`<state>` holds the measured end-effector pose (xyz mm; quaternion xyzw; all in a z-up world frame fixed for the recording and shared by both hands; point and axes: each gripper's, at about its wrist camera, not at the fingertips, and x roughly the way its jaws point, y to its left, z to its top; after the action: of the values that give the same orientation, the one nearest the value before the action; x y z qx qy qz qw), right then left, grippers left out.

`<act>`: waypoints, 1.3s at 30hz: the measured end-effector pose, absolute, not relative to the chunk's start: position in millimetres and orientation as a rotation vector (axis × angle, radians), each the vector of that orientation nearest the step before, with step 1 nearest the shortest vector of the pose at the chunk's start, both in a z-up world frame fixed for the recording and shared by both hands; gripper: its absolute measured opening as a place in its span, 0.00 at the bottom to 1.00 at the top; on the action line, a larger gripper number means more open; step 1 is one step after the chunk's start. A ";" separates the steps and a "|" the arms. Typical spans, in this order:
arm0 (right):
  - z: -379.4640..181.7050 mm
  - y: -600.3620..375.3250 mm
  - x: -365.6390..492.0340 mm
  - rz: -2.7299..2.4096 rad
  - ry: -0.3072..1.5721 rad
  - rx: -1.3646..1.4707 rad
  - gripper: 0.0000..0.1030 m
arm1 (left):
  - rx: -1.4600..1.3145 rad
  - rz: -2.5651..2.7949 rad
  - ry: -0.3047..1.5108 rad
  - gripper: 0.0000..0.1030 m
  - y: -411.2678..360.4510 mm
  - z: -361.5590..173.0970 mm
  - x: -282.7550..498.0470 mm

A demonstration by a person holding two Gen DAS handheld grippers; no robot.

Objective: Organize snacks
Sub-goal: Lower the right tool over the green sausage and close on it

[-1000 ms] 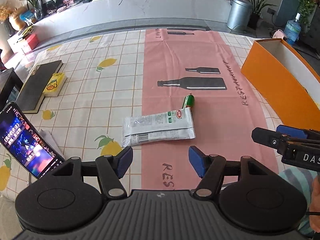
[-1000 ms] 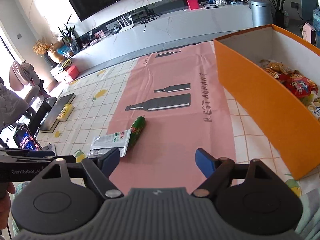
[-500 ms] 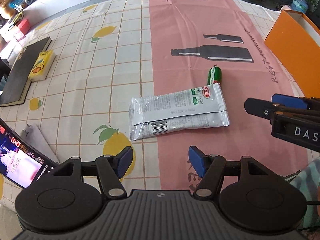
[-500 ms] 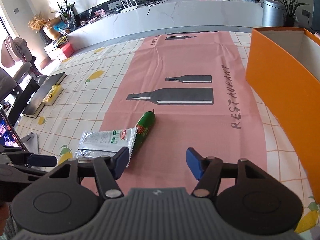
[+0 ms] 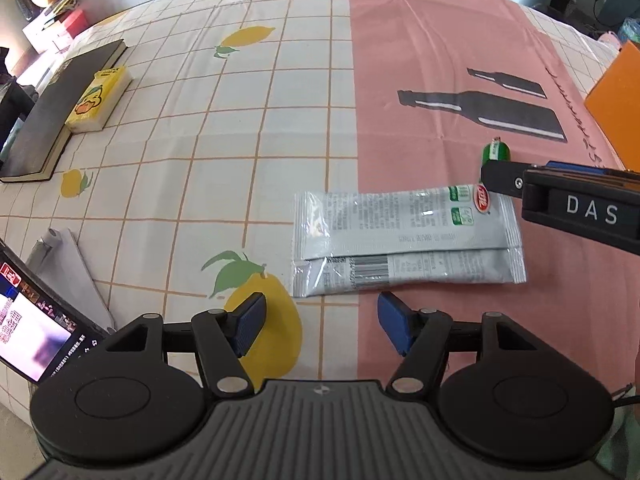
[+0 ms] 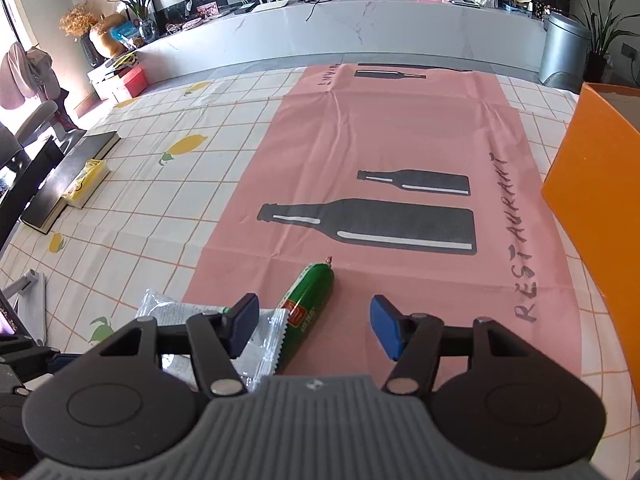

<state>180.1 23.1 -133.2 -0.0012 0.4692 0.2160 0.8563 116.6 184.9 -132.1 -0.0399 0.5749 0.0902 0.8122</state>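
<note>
Two hand-held grippers hover over a table with snacks still lying loose; the silver snack packet point(image 5: 406, 236) lies flat across the near edge of the pink runner point(image 5: 460, 80); the green sausage stick point(image 6: 309, 305) lies just beyond the packet, touching its end; the left gripper point(image 5: 320, 322) hangs spread just short of the packet, pinching nothing; the right gripper point(image 6: 313, 325), jaws lately narrowed yet still apart, straddles the sausage without touching it; the orange box point(image 6: 596, 200) stands beyond the runner's far side.

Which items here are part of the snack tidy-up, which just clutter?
Job:
- silver foil snack packets
- green plastic-wrapped sausage stick
- orange cardboard box

Lying about:
- black hardcover book
- yellow tissue pack
- phone with lit screen
</note>
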 end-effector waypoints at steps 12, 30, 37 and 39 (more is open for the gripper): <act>-146.5 31.7 200.0 0.427 0.972 -0.039 0.43 | -0.171 0.280 1.122 0.69 202.0 -135.2 139.2; -137.7 -1.3 196.5 0.397 0.957 -0.002 0.38 | -0.357 0.240 1.017 0.76 203.9 -127.2 143.3; -122.3 -16.3 165.4 0.332 0.966 0.024 0.53 | -0.316 0.194 1.075 0.76 188.5 -121.5 128.3; -119.1 -26.2 157.0 0.294 0.981 0.067 0.58 | -0.305 0.190 1.089 0.76 187.7 -120.2 125.6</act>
<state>157.0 -26.2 -119.1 0.0319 0.4691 0.1404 0.8713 125.6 187.7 -120.2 -0.1444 0.5150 0.0900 0.8402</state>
